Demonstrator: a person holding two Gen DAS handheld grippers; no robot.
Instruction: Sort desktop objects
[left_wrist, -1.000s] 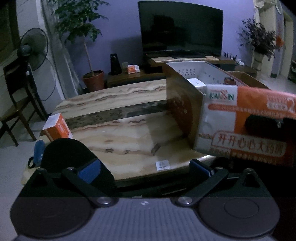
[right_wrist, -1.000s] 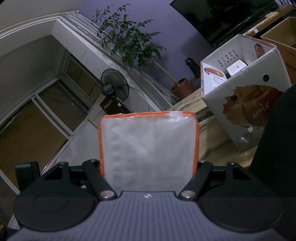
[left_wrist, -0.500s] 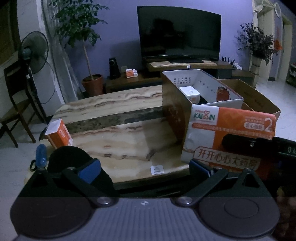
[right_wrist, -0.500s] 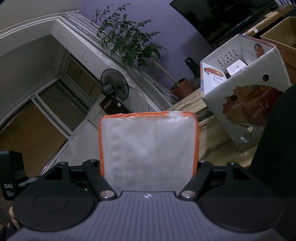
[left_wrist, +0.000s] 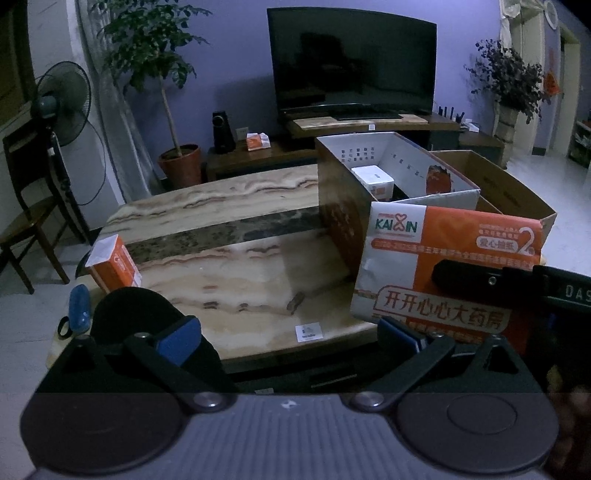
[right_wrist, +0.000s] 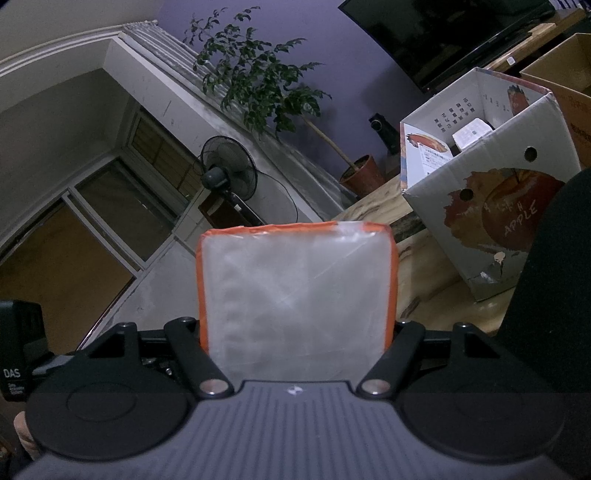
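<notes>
The right gripper pinches a tissue pack by its two narrow sides, one black finger lying flat across its printed orange face; the pack hangs clear of the table, over the near right corner. Its long axis runs level, left to right in the left wrist view, with the print upright; in the right wrist view its clear-wrapped end faces the camera and fills the span between the jaws. The left gripper stands with its blue-padded fingers spread wide and nothing between them, low before the table's near edge. Just behind the held pack, at the table's right edge, an apple carton stands open with a small white box inside; a brown carton sits just beyond it to the right. A second pack stands tilted at the near left corner, beside a dark round object and a blue object at the near edge. A small white label lies near the middle of the near edge. The table's centre and far half lie bare, giving open room between the second pack and the apple carton.
</notes>
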